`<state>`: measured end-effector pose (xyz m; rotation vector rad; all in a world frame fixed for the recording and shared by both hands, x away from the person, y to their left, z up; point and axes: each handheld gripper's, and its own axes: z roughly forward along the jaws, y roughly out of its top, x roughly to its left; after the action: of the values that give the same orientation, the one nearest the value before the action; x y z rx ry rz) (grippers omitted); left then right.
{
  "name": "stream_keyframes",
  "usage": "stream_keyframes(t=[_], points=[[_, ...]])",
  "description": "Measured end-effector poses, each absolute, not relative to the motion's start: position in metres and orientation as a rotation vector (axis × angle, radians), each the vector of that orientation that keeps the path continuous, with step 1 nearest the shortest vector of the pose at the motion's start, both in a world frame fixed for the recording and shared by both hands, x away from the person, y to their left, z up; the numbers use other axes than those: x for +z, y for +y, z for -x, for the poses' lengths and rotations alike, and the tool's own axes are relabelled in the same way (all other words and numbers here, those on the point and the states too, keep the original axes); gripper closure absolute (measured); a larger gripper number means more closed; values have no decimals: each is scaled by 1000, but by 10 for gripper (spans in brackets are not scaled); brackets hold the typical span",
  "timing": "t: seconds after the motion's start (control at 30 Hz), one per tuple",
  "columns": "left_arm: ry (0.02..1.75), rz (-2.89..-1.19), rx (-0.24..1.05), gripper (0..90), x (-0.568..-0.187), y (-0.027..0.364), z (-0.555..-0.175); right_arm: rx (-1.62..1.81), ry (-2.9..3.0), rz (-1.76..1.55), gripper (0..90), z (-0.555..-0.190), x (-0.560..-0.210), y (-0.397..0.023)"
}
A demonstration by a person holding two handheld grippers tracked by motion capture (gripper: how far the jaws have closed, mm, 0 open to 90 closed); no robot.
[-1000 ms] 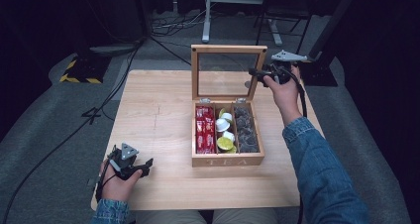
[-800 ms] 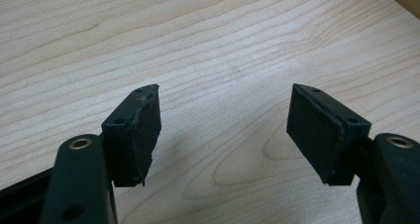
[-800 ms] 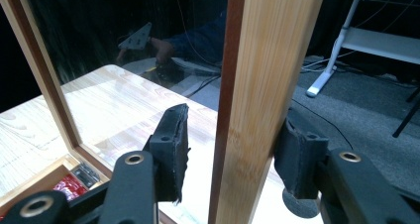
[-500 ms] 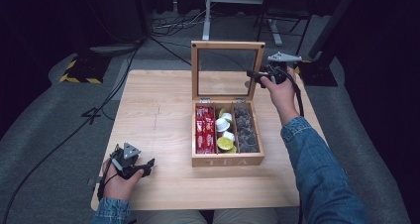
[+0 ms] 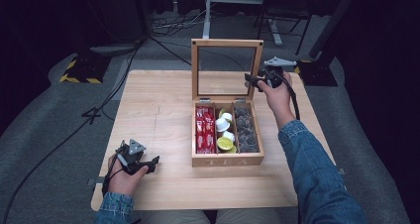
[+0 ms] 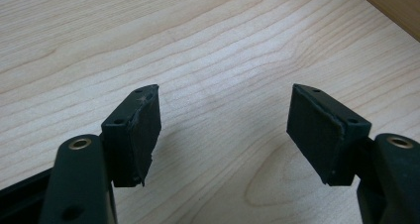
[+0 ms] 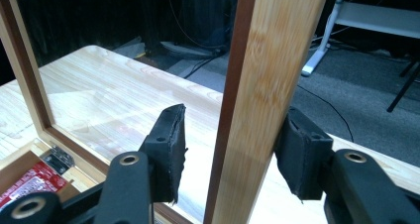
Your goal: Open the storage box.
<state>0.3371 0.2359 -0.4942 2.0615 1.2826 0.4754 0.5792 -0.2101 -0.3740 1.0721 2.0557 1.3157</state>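
Note:
A wooden tea box (image 5: 228, 159) stands open on the table (image 5: 158, 100), its glass lid (image 5: 227, 43) upright. Inside lie red sachets (image 5: 204, 130), white and green capsules (image 5: 225, 132) and dark capsules (image 5: 245, 132). My right gripper (image 5: 252, 81) is at the lid's right edge. In the right gripper view the lid's wooden frame (image 7: 267, 60) stands between the jaws of the right gripper (image 7: 233, 149); the right pad lies against it, the left pad stands apart. My left gripper (image 5: 151, 163) rests open at the table's near left; the left gripper view shows bare wood between the left gripper (image 6: 223, 130) jaws.
The box's front wall reads TEA. A corner of the box (image 6: 396, 6) shows at the upper right of the left gripper view. A hinge (image 7: 58, 159) sits at the lid's base. Cables and stands lie on the dark floor behind the table.
My right gripper has come down and a little left along the lid's right edge. The lid's top edge sits slightly farther back. The left hand has stayed in place.

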Motion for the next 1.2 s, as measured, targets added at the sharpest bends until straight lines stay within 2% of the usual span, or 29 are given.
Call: stream_keyframes(t=[0.47, 0.63, 0.7, 0.77, 1.2], points=[[1278, -2068, 460, 293, -496, 232, -344, 1279, 2066, -1125, 487, -587, -388, -209], [1275, -2072, 454, 292, -497, 231, -347, 1285, 2071, -1131, 447, -588, -389, -208], [1273, -2067, 453, 292, -497, 230, -349, 1263, 2075, -1142, 393, -587, -389, -208], [1269, -2073, 450, 292, -497, 230, -351, 1239, 2053, -1162, 346, -584, -387, -209], [1263, -2078, 441, 286, -499, 229, -364, 1273, 2067, -1138, 326, -551, -353, -223]])
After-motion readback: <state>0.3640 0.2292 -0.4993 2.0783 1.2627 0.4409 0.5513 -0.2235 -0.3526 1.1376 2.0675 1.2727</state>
